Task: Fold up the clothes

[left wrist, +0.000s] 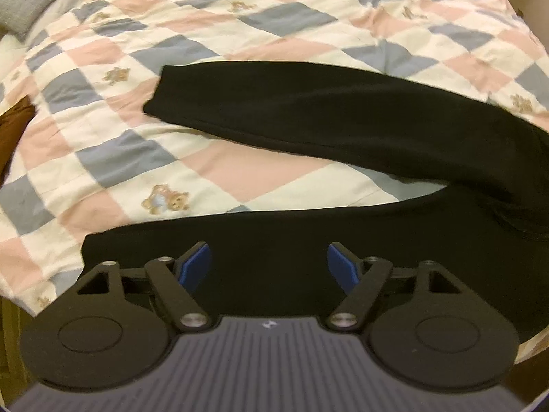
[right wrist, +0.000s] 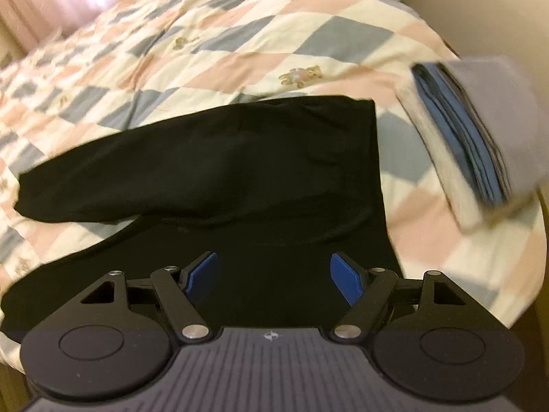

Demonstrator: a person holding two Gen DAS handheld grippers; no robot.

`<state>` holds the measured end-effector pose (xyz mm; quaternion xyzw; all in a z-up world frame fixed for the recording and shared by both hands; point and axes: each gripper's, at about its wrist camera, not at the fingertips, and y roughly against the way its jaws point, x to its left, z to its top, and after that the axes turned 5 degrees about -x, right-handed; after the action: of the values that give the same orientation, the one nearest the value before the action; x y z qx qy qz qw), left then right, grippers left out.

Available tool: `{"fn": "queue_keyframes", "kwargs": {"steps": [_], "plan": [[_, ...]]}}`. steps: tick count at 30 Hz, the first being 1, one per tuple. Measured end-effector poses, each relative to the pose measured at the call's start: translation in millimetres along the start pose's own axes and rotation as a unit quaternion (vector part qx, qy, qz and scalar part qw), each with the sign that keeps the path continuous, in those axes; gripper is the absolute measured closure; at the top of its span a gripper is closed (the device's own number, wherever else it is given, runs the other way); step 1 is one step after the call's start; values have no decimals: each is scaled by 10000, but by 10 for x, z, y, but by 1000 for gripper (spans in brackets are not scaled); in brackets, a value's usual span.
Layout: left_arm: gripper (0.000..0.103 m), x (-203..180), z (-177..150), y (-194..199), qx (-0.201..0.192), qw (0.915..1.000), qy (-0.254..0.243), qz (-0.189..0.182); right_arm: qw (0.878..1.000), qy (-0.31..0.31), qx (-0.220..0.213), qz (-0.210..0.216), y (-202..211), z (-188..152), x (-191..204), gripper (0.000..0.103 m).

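Note:
A pair of black trousers (left wrist: 343, 116) lies spread on a checked quilt, its two legs splayed apart in a V. In the left wrist view the far leg runs left to a cuff, and the near leg lies under my left gripper (left wrist: 269, 264), which is open with blue pads and holds nothing. In the right wrist view the black trousers (right wrist: 240, 161) show their waist end at the right, and my right gripper (right wrist: 274, 274) hovers open above the dark cloth near the bed's front edge.
The quilt (left wrist: 212, 171) has pink, blue and cream diamonds with teddy bears. A stack of folded clothes (right wrist: 480, 137), grey and blue, sits at the right. A grey pillow (left wrist: 27, 0) lies at the far left. The bed's edge runs along the near side.

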<state>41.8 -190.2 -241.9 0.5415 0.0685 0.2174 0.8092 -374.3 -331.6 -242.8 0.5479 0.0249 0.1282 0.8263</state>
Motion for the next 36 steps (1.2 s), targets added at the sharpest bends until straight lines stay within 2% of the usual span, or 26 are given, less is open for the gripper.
{"fn": "queue_keyframes", "kwargs": {"steps": [5, 9, 13, 16, 18, 21, 24, 25, 26, 27, 31, 34, 36], "plan": [[37, -127, 331, -363, -292, 9963, -752, -296, 9990, 375, 199, 117, -428, 232, -58, 27], [48, -286, 754, -767, -699, 9819, -1666, -570, 9971, 659, 129, 345, -739, 436, -92, 28], [48, -472, 1215, -1246, -1013, 9583, -2512, -910, 9932, 977, -168, 607, -985, 712, -94, 29], [50, -631, 1485, -1603, -1166, 9278, -3390, -1027, 9870, 1357, -276, 820, -1223, 917, -22, 29], [62, -676, 1620, -1815, -1170, 9108, -3808, -1085, 9800, 1709, -327, 966, -1402, 1032, 62, 30], [85, -643, 1830, -2108, -1066, 8995, -4082, -1132, 9685, 2172, -367, 1157, -1662, 1203, 206, 35], [84, -563, 1970, -2295, -977, 8926, -4198, -1324, 9576, 2491, -430, 1380, -1897, 1414, 337, 39], [80, -539, 1997, -2338, -960, 8897, -4239, -1394, 9542, 2579, -442, 1451, -1964, 1491, 382, 39], [70, -518, 2023, -2381, -940, 8867, -4283, -1468, 9507, 2663, -446, 1527, -2025, 1563, 426, 39], [68, -504, 2044, -2430, -904, 8828, -4338, -1558, 9474, 2742, -427, 1597, -2089, 1637, 469, 39], [69, -453, 2120, -2633, -609, 8695, -4460, -2032, 9339, 3027, -84, 1902, -2345, 1872, 609, 39], [69, -426, 2137, -2747, -468, 8640, -4490, -2232, 9257, 3181, 223, 2035, -2478, 1965, 666, 41], [73, -426, 2111, -2784, -457, 8607, -4543, -2251, 9249, 3171, 302, 2076, -2536, 2006, 680, 40]]}}
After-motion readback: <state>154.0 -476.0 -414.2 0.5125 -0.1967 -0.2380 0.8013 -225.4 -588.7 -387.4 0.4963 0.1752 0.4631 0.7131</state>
